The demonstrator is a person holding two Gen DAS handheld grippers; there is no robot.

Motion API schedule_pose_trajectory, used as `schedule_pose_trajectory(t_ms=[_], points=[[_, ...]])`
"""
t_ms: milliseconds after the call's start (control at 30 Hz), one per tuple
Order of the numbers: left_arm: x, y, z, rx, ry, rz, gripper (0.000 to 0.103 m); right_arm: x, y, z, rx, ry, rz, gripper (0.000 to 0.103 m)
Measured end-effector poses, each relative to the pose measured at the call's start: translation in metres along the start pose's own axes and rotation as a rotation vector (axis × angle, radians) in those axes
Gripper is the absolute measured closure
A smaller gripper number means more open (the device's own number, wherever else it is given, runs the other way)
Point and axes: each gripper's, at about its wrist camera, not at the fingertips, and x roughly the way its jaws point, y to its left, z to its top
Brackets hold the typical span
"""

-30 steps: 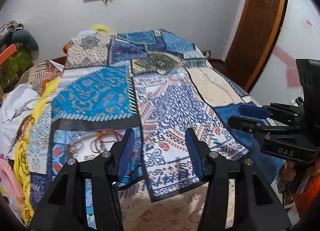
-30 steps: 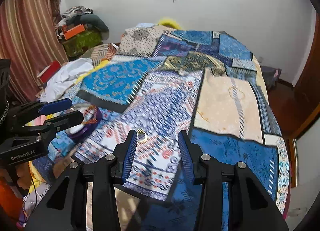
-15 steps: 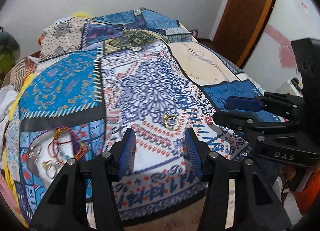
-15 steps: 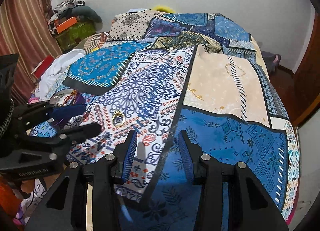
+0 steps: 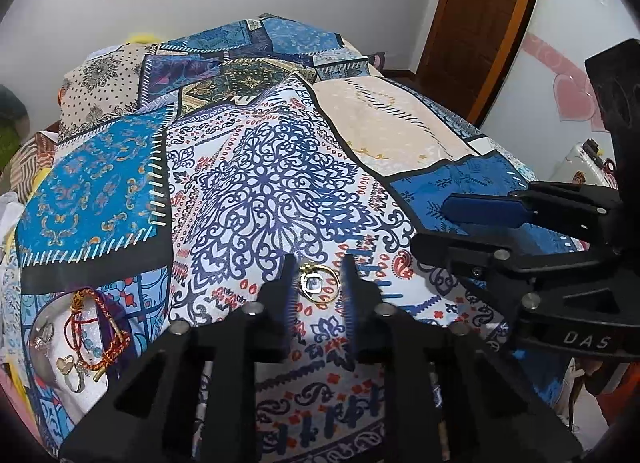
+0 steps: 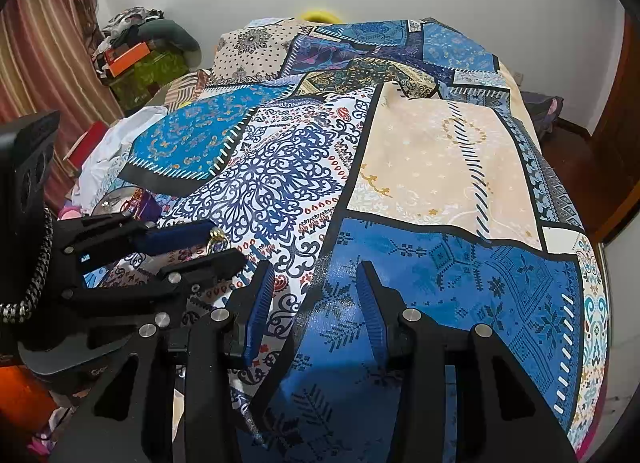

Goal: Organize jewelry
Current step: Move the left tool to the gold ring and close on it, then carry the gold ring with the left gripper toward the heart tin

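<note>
On the bed (image 5: 280,167), one gold ring (image 5: 319,283) is now framed by the left gripper (image 5: 318,283), fingers just closing, not yet touching; right gripper (image 6: 316,303) fingers are kept apart, at 3 o'clock.

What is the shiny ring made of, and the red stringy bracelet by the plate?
The ring looks like polished gold-coloured metal: it glints yellow, with a pale stone or glass set in it. Real gold or plating, I cannot tell. The red bracelet looks like braided cord or thread, matte and twisted, with a gold-coloured tassel.
</note>
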Motion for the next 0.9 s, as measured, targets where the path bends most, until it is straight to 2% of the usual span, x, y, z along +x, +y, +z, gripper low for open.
schedule_pose_trajectory(t_ms=[200, 400, 633, 833, 900], points=[[-0.007, 0.002, -0.001, -0.011, -0.009, -0.006, 0.084, -0.002, 0.002, 0.002, -0.004, -0.004, 0.000, 0.064], [-0.035, 0.017, -0.002, -0.048, -0.068, 0.003, 0.084, 0.001, 0.014, 0.004, -0.035, 0.003, 0.002, 0.064], [-0.055, 0.041, -0.010, -0.081, -0.096, 0.043, 0.084, 0.018, 0.041, 0.009, -0.118, 0.041, 0.012, 0.064], [-0.056, 0.056, -0.020, -0.116, -0.090, 0.046, 0.084, 0.032, 0.066, 0.011, -0.228, 0.036, -0.022, 0.064], [-0.056, 0.059, -0.023, -0.122, -0.090, 0.049, 0.084, 0.036, 0.069, 0.011, -0.240, 0.043, -0.015, 0.069]])
